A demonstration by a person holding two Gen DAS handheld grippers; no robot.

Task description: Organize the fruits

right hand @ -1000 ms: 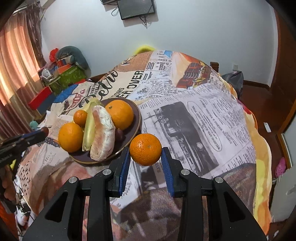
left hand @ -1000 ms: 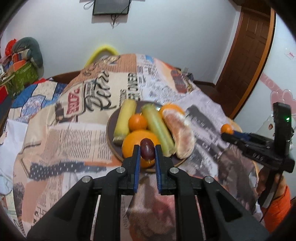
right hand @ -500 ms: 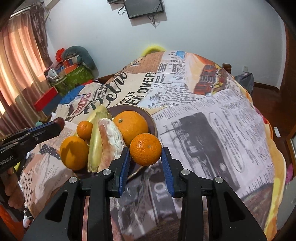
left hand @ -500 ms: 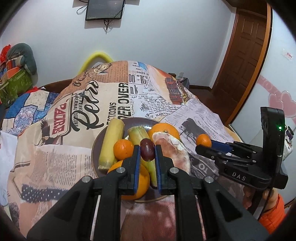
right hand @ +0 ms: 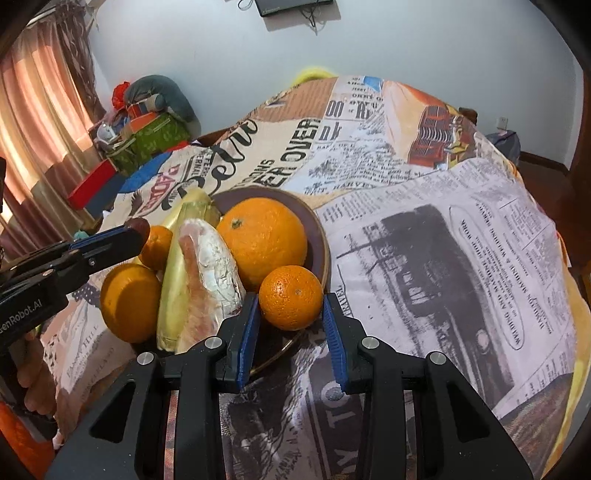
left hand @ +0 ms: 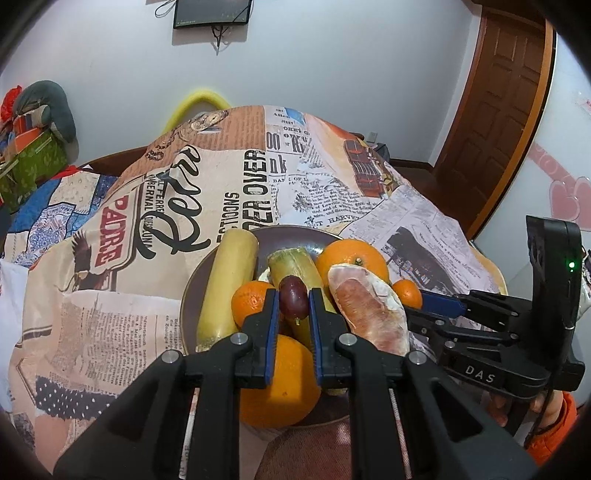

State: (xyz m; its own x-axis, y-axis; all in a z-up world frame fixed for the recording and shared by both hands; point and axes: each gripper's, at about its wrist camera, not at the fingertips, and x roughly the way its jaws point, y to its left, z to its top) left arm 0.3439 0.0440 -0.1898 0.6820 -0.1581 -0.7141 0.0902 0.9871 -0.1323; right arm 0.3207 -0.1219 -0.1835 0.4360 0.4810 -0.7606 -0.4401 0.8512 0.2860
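Note:
A dark brown plate holds two large oranges, a small orange, two pale green stalks, and a peeled pomelo segment. My left gripper is shut on a dark red grape above the fruit pile. My right gripper is shut on a small orange at the plate's near right rim; it also shows in the left wrist view.
The plate sits on a table under a newspaper-print cloth. A pile of bags and boxes stands at the back left. A wooden door is at the right. A wall-mounted screen hangs above.
Both grippers have moved forward over the plate. The grape now hangs above the fruit pile and the small orange has come from beside the plate to its rim.

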